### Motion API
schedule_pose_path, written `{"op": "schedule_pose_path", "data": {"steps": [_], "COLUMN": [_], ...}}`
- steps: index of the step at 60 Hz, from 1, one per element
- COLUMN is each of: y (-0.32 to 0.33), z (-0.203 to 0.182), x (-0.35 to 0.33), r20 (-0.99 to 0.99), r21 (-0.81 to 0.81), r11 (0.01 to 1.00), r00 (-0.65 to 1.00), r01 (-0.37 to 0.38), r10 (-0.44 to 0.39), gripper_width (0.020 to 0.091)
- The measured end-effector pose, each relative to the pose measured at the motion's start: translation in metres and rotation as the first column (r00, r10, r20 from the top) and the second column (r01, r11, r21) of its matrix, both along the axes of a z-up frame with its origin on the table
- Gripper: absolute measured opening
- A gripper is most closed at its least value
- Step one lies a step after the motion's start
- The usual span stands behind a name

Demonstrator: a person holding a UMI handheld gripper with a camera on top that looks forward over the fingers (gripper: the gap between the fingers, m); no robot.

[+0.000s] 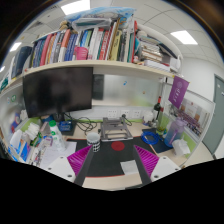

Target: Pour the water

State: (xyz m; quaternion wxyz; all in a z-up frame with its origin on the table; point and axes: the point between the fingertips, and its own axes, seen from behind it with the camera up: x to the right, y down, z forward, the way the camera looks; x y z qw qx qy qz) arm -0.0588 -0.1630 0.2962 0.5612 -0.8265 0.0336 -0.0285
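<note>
A small white cup [94,142] with a dark checked band stands on the dark desk mat [108,160], just ahead of my left finger. A red round mark [118,146] lies on the mat beyond the gap between the fingers. My gripper [112,160] is open, its magenta pads [79,160] spread wide with nothing between them. A white sheet [130,169] lies on the mat near the right finger. I cannot make out a water vessel for certain; bottles [50,131] stand among clutter at the left.
A black monitor [58,92] stands at the back left under a shelf of books [90,45]. A metal rack [114,128] sits behind the mat. Blue items [155,141] and a purple sign [178,92] crowd the right side.
</note>
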Motion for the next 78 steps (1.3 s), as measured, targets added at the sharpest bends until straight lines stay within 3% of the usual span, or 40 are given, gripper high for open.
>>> {"op": "schedule_pose_path", "data": {"steps": [7,27,37,59,66,70,78], "y": [0.012,0.069,0.127,0.233,0.246,0.247,0.247], "z": [-0.016,-0.085,-0.096,-0.133,-0.141,-0.137,-0.137], "x": [-0.026,-0.211,-0.273,-0.317,-0.316,-0.32,-0.323], "r20": [0.005,-0.076,-0.067,-0.098,-0.052,-0.04,-0.045], "r21": [-0.013,0.004,0.073,0.162,0.193,0.231,0.253], "r11": [1.0,0.995,0.988,0.977,0.972,0.961,0.955], "r00": [1.0,0.992,0.988,0.983,0.988,0.985,0.985], "r01": [0.01,-0.103,-0.135,-0.136,-0.133,-0.154,-0.152], "r10": [-0.01,0.103,0.14,0.153,0.145,0.167,0.169], "gripper_width": [0.0809,0.0812,0.0812,0.081,0.0707,0.0545,0.0486]}}
